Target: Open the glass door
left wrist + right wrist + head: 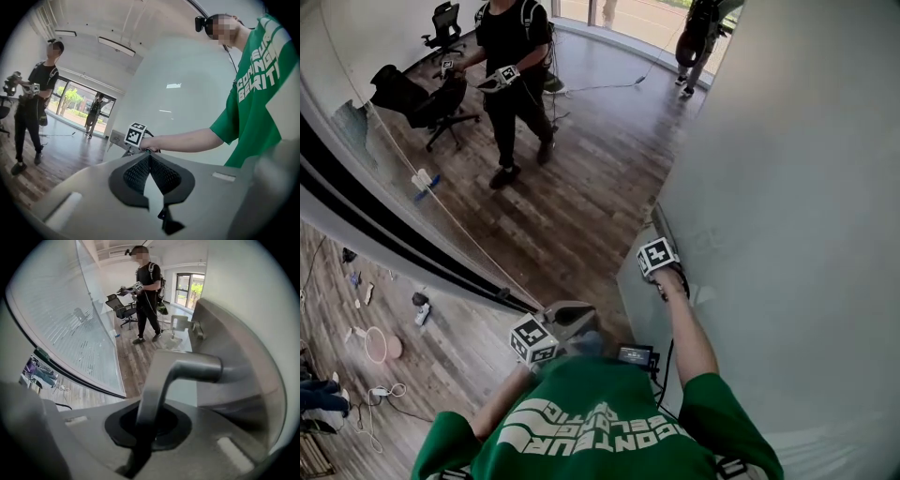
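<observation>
Operator's clothing: green T-shirt (600, 431), short sleeves, white block lettering across the chest.
Head: black camera (202, 22) mounted on it.
A thin black cable (667, 361) runs beside the right sleeve.
Left hand-held gripper (149, 155): grey shell, black pads with a mesh texture.
Right hand-held gripper (149, 423): grey shell, black pads.
Left marker cube (534, 339) and right marker cube (657, 255): white faces, black square patterns.

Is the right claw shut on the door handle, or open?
Shut. In the right gripper view, the right gripper has its jaws closed on the metal handle, which runs down between them.
</observation>
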A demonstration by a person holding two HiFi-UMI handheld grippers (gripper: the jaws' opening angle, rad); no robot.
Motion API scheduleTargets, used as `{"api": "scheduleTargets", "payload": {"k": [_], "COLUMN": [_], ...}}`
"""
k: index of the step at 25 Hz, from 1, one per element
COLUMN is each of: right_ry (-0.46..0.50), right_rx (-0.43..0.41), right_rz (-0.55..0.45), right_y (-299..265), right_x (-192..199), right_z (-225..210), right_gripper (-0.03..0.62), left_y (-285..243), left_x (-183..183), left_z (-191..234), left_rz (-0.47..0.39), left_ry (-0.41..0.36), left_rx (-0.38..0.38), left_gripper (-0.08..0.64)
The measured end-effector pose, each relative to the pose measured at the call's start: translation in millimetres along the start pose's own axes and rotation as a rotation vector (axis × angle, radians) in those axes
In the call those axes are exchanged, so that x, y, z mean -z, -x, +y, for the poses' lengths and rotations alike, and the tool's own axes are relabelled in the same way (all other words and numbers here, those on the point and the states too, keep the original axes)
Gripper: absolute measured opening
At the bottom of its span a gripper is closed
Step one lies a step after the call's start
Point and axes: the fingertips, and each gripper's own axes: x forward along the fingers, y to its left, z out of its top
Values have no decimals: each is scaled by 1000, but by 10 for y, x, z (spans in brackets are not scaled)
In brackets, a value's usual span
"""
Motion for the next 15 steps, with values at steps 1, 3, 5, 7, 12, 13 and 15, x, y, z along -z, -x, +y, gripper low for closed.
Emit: {"api": "scheduleTargets", "payload": {"k": [1,3,5,7,12,13,15], "right_ry": [-10,-30,-50,-68,-126,-135,-153], "right_rx": [4,13,20,26,45,49,57], "right_rz": [-4,-10,-10,-7,-4,-6,-9], "right_y": [-13,-21,-13,-13,-42,-42,-23], "right_x": [15,31,21,6,160,196,255], "right_z": [-82,-243,-419,-617,-979,-1035,-1146], "right_gripper": [-8,-8,-8,-8,-8,-8,-8], "left_y": [-75,-211,-343,-483,-701,-732,-800], "left_x": [-9,-45,-115,-180,-178,-176,-193], "left_z": [20,54,92,144,251,262,279], "left_rz": [5,15,23,31,42,42,43], "left_ry": [-3,-7,-8,-9,-7,-8,-11], "left_rx": [12,39,64,84,112,117,130], "left_gripper": [14,14,14,14,14,14,14]}}
